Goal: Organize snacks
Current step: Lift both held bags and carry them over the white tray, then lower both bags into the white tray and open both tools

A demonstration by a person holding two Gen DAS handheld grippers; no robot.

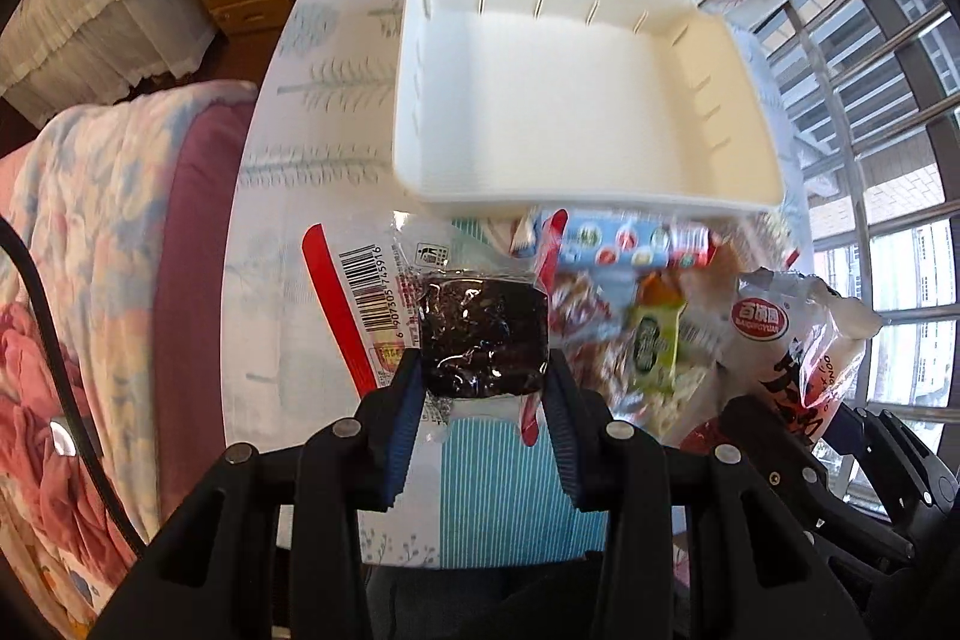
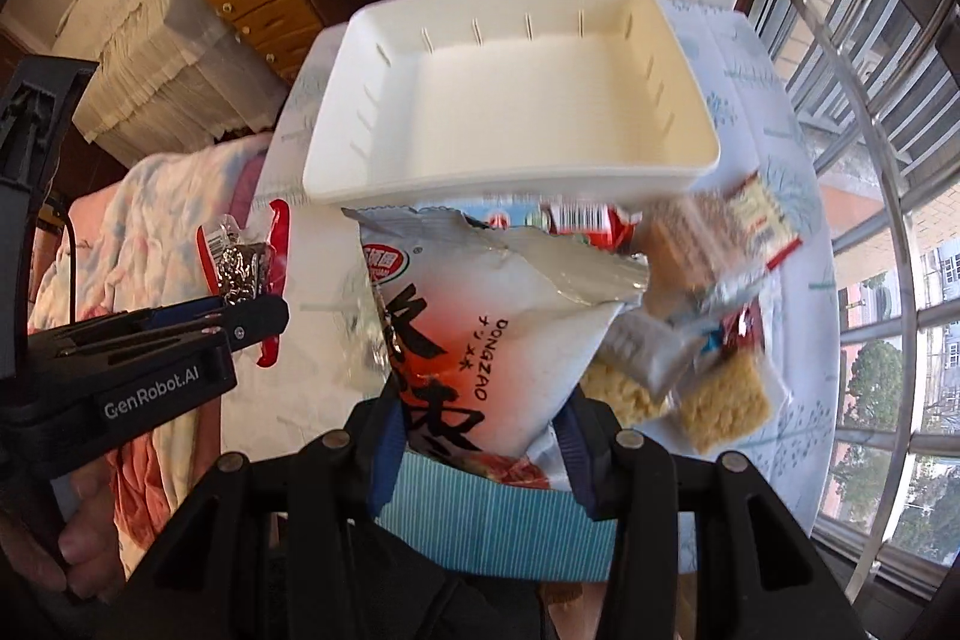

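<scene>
The left gripper (image 1: 485, 370) is pinching a dark snack block (image 1: 483, 337) in clear wrap, its blue pads pressed against the block's two sides. The block is roughly square, so no long axis stands out; its flat face looks up at the left wrist camera, and a crinkled tail of wrap hangs toward the camera between the fingers. In the right wrist view the same block (image 2: 240, 268) glints at the tip of that gripper (image 2: 231, 307), off to the left and clear of the tablecloth.

The right gripper (image 2: 480, 436) is clamped on the lower end of a white and red snack bag (image 2: 480, 334), and the bag bulges between the pads. The bag's long axis runs away from the camera, its torn top edge pointing toward the tray. From the left wrist view the bag (image 1: 792, 340) hangs just right of the block.

Ahead sits the white tray (image 1: 738, 100), its bare floor open, slots along its walls, its near rim facing both grippers. Between that rim and the grippers lies a blurred heap of loose snack packets (image 2: 714, 280) on the patterned tablecloth (image 1: 312, 100). The table's left edge drops to a bed with a floral quilt (image 1: 90, 196); the window grille (image 2: 870, 160) closes off the right.
</scene>
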